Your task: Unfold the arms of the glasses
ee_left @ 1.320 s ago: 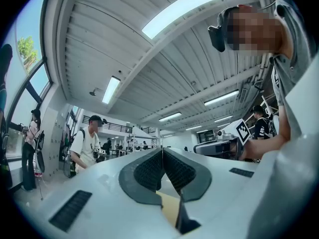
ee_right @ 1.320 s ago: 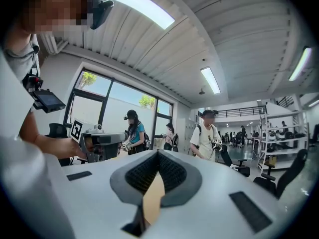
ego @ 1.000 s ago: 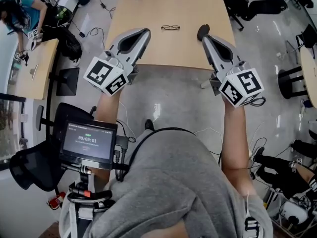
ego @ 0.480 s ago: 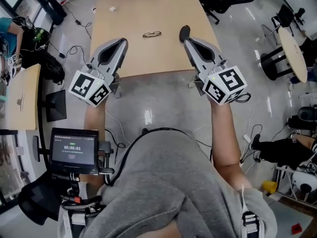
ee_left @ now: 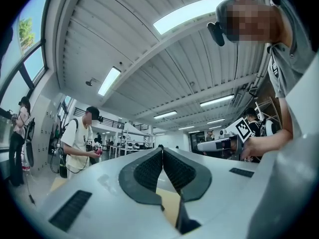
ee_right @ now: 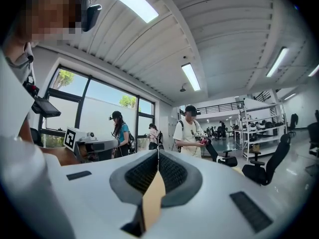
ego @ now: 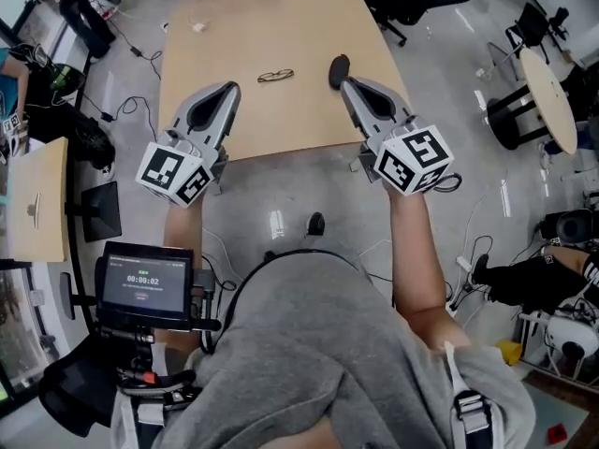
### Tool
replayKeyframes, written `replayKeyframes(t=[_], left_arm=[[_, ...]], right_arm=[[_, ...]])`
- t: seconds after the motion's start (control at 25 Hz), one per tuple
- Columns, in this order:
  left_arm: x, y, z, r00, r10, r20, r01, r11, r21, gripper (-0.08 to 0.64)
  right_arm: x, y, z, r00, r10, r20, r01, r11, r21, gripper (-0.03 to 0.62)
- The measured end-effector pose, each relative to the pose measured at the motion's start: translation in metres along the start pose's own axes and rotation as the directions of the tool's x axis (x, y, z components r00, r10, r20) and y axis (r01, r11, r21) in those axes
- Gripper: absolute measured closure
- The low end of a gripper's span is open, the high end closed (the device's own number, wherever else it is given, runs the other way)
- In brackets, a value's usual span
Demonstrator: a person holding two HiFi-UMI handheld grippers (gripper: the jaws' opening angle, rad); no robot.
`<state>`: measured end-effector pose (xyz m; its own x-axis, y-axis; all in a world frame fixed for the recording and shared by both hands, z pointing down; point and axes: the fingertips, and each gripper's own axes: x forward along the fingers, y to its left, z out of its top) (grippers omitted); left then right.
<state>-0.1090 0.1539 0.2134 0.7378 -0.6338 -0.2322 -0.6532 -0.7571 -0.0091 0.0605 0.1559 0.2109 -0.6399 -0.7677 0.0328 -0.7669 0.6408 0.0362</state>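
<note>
Looks barely begun. Shows the small dark-rimmed glasses (ego: 275, 76) lying flat near the middle of the pale rectangular wooden bench (ego: 281, 17), apart from both tools and touched by neither. Too small here to tell for certain how the arms lie, though compact enough to suggest folded. Places the grey two-jawed left tool (ego: 230, 88) over the near edge of the bench, towards the near left corner, clenched on nothing, pads meeting at the tips. Places the grey two-jawed right tool (ego: 338, 69) further in from the near edge, near the glasses on their right, likewise clenched and empty, with only bare bench showing below the closed pads. Leaves the whole task to do, judged from this: releasing the pads, reaching the frame, steadying it with one tool, swinging one arm out with the other, then doing the same for the second arm
</note>
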Motion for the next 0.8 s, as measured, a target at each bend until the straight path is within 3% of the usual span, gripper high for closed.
replayKeyframes(t=[0.2,0.48,0.8], left_arm=[[0.008,-0.002,-0.007,1.000,-0.005,-0.011,0.005,0.999,0.037,0.549],[0.133,0.018,-0.036,0.994,0.090,-0.065,-0.087,0.995,0.051,0.549],[0.158,0.045,-0.061,0.978,0.159,-0.132,-0.149,0.985,0.086,0.549]], right_arm=[[0.021,0.004,-0.013,0.999,0.052,-0.002,-0.052,0.999,-0.011,0.584],[0.054,-0.129,-0.021,0.988,0.153,-0.010,-0.153,0.988,0.022,0.584],[0.087,-0.175,-0.039,0.979,0.206,-0.013,-0.205,0.977,0.065,0.584]])
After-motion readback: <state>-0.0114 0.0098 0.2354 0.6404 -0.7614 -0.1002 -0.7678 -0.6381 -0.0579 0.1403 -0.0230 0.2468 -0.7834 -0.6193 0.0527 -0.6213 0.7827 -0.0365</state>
